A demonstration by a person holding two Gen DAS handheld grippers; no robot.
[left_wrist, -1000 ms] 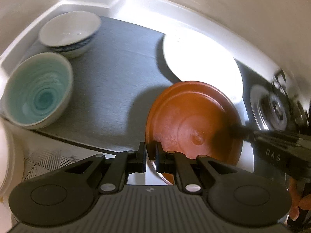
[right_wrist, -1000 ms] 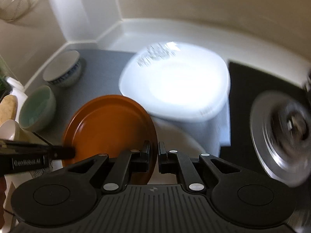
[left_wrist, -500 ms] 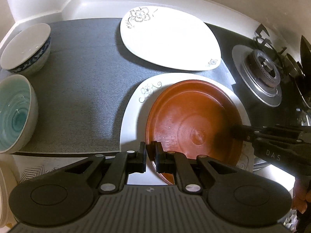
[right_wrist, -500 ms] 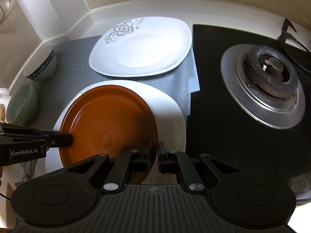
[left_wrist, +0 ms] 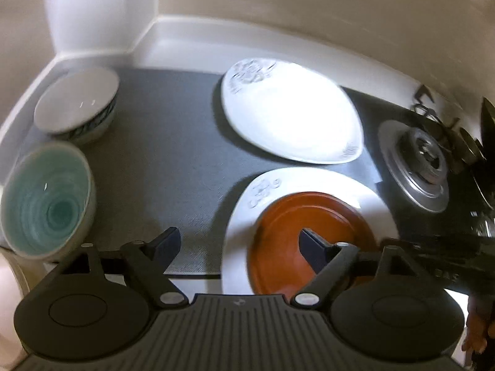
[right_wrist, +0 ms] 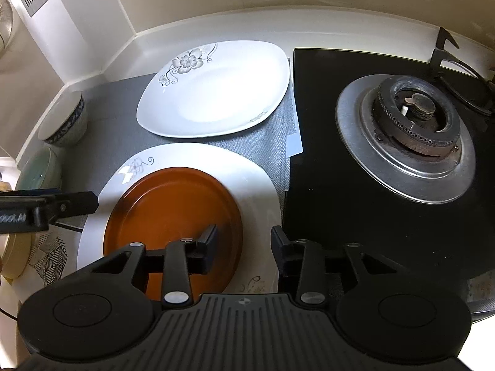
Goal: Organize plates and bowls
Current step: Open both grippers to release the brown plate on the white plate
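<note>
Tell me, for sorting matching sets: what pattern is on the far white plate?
Grey flower with curling stems on the far white squarish plate, clearest in the right wrist view.

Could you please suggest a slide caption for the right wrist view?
Open right gripper above the brown plate stacked on a white plate, beside the gas burner.

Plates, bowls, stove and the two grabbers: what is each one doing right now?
Brown plate: lying flat on the near white plate, let go.
Near white plate: flat, under the brown one.
Far white plate: flat on the grey mat, bare.
Teal bowl: upright, nothing in it.
Blue-patterned bowl: upright, nothing in it.
Stove burner: no flame.
Left gripper: open.
Right gripper: open.
</note>
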